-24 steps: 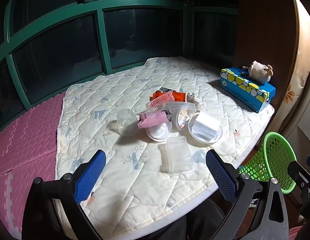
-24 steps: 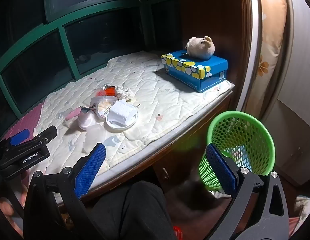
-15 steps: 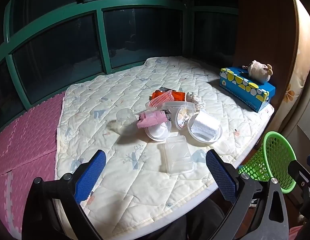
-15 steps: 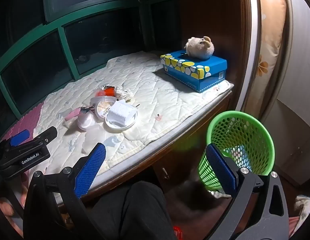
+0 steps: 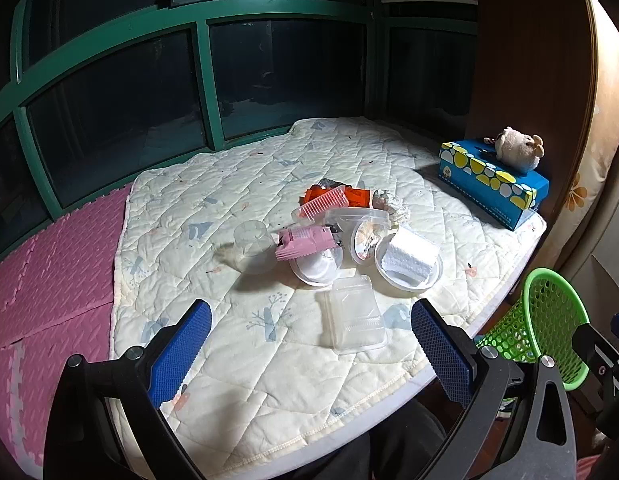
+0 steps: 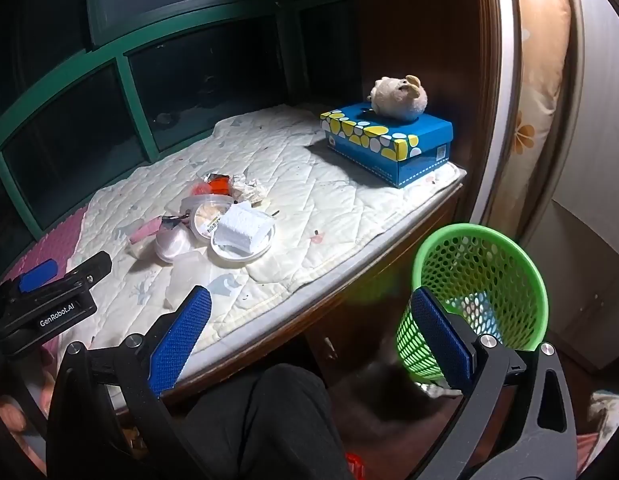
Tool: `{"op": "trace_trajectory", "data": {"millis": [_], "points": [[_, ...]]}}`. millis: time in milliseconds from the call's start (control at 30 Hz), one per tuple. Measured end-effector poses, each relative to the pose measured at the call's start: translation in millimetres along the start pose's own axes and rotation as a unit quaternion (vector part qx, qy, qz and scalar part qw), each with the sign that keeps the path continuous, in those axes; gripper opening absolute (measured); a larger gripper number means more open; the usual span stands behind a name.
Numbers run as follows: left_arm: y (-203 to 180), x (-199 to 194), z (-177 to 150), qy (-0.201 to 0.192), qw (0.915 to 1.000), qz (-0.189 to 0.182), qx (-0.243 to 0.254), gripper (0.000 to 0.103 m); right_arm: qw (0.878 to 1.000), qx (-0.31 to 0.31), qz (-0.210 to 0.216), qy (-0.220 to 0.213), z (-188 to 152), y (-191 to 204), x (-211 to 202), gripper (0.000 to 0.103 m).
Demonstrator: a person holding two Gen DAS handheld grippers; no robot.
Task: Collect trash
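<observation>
A cream quilted mat [image 5: 237,184] covers a window-seat ledge, with pink foam mat [image 5: 49,280] beside it on the left. On the quilt lie a cluster of trash [image 5: 341,236], including a clear lidded box [image 5: 355,318] and an upturned clear cup [image 5: 251,244]. A blue tissue box [image 5: 493,182] sits at the far right corner.

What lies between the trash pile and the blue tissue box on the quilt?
Nothing: in both wrist views, bare quilt separates the trash pile from the blue tissue box.
</observation>
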State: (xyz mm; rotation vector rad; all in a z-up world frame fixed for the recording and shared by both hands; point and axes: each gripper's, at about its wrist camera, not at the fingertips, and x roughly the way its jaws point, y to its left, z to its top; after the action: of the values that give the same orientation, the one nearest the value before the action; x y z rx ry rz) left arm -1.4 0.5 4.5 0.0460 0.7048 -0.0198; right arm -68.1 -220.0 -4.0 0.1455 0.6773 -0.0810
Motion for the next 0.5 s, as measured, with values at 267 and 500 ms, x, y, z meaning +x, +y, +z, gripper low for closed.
{"op": "trace_trajectory", "data": {"millis": [267, 500], "points": [[-1.6, -2.2, 1.4, -0.004, 1.0, -0.002, 0.0, 0.097, 1.0, 0.0, 0.001, 0.0, 2.2, -0.2, -0.4, 0.099], [-2.9, -2.9, 0.5, -0.005, 1.0, -0.001, -0.001, 0.097, 1.0, 0.0, 0.002, 0.0, 1.0, 0.7, -0.2, 0.099]]}}
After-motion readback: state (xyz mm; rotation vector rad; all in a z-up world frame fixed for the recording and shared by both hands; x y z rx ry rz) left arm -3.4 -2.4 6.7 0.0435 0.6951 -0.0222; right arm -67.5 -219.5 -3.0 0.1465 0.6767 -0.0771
